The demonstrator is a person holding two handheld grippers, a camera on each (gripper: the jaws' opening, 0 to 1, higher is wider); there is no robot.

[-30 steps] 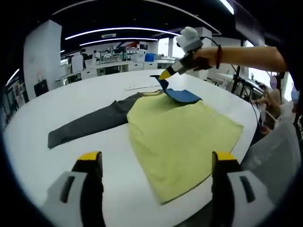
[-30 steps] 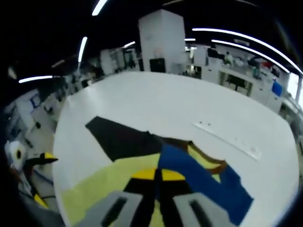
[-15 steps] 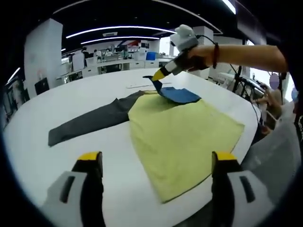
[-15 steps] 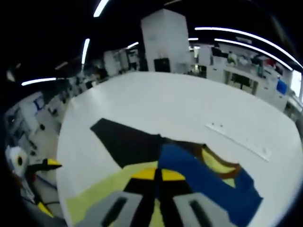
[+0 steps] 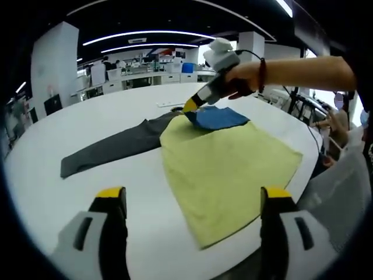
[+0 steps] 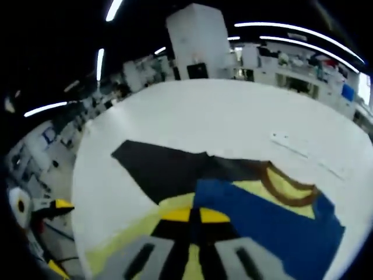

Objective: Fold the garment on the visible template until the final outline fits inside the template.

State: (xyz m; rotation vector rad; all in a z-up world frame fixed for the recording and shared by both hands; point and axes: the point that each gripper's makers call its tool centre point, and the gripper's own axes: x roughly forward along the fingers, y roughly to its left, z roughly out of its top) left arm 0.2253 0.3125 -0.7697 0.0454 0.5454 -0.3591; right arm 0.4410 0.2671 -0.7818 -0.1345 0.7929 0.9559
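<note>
A yellow-green shirt (image 5: 227, 169) lies flat on the round white table (image 5: 87, 122). Its dark grey sleeve (image 5: 111, 149) stretches out to the left. The blue sleeve (image 5: 218, 118) is folded over the shirt's far end near the brown collar (image 6: 285, 189). My right gripper (image 5: 189, 108), held by a hand, is shut on the blue sleeve's edge, low over the shirt. In the right gripper view the jaws (image 6: 195, 214) pinch the blue sleeve (image 6: 274, 224), with the grey sleeve (image 6: 169, 169) beyond. My left gripper (image 5: 192, 198) stands open at the near edge, with nothing between its jaws.
A thin white strip (image 5: 169, 105) lies on the table beyond the collar. The table's edge curves close at the right, where a seated person (image 5: 337, 123) is. Desks and a white pillar (image 6: 195, 44) stand in the background.
The right gripper has come down and slightly left with the blue sleeve's edge, so the sleeve now lies flatter on the shirt. The left gripper has stayed put.
</note>
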